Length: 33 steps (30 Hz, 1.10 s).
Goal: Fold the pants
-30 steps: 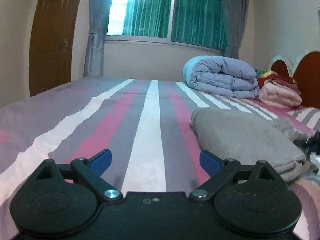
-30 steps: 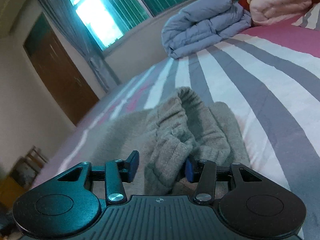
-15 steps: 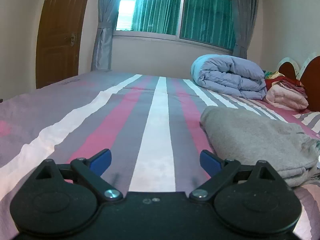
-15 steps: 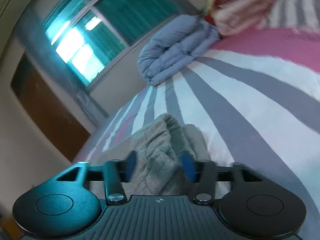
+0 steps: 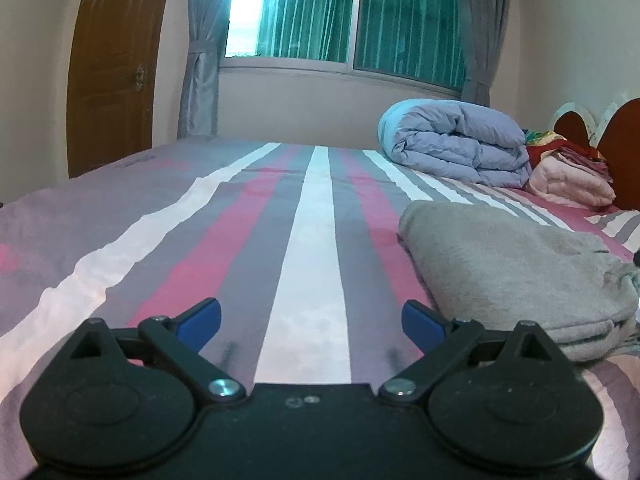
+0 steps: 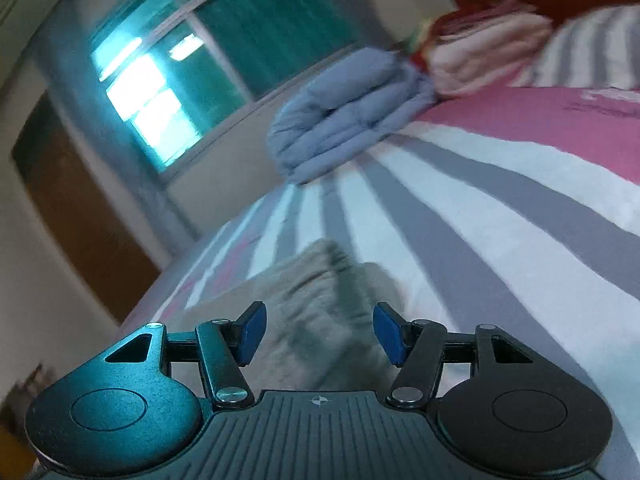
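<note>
The grey fleece pants lie folded in a flat bundle on the striped bed, to the right of my left gripper. That gripper stands open over bare sheet, with nothing between its blue pads. In the right wrist view the same pants lie just ahead of my right gripper. Its jaws are open and its pads do not touch the cloth. This view is tilted and blurred.
A rolled blue-grey duvet and a pink folded stack sit at the far right by the red headboard. A brown door and a curtained window stand beyond the bed.
My right gripper let go of the bunched end of the pants, opened and drew back, tilting. The cloth has dropped flat. The left gripper stayed where it was.
</note>
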Each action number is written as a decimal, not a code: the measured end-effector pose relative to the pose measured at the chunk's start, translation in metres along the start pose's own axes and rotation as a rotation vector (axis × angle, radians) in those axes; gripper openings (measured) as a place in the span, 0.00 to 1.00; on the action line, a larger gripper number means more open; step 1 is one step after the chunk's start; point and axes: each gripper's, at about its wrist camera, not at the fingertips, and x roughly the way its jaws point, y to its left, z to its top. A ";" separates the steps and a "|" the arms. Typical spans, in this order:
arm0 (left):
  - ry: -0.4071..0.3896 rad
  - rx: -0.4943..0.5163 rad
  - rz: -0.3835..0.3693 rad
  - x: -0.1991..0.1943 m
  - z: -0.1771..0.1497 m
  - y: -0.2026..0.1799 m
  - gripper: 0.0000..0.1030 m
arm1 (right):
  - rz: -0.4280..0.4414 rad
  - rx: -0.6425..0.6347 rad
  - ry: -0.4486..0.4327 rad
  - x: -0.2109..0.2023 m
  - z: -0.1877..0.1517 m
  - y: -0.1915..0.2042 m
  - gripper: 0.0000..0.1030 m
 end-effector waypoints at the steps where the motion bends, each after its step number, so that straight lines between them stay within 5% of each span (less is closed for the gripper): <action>1: 0.006 -0.005 0.002 0.001 0.000 0.001 0.88 | 0.014 0.002 0.030 0.003 -0.002 0.001 0.58; 8: 0.011 -0.008 0.000 0.002 -0.001 0.001 0.88 | 0.000 -0.079 0.106 0.023 -0.011 0.015 0.57; 9: 0.011 -0.008 0.001 0.001 -0.001 0.002 0.88 | -0.026 -0.103 0.122 0.030 -0.012 0.017 0.54; 10: 0.011 -0.007 0.002 0.001 -0.001 0.002 0.88 | -0.046 -0.125 0.129 0.034 -0.014 0.020 0.37; 13: 0.012 -0.009 0.007 0.001 -0.002 0.002 0.88 | 0.024 -0.110 0.065 0.030 -0.010 0.020 0.26; 15: 0.013 -0.009 0.010 0.001 -0.002 0.002 0.88 | 0.039 -0.097 -0.005 0.020 -0.009 0.015 0.26; 18: 0.012 -0.011 0.011 0.001 -0.001 0.001 0.88 | -0.048 -0.022 0.091 0.040 -0.012 -0.006 0.27; 20: 0.009 -0.003 0.007 0.001 0.000 0.000 0.88 | -0.020 0.002 0.102 0.042 -0.009 -0.010 0.29; 23: 0.010 0.005 0.001 0.001 -0.001 0.000 0.88 | 0.006 0.029 0.085 0.031 -0.009 -0.011 0.41; 33: -0.022 -0.057 0.004 -0.010 -0.001 -0.004 0.89 | -0.013 0.033 0.055 0.000 -0.001 -0.011 0.44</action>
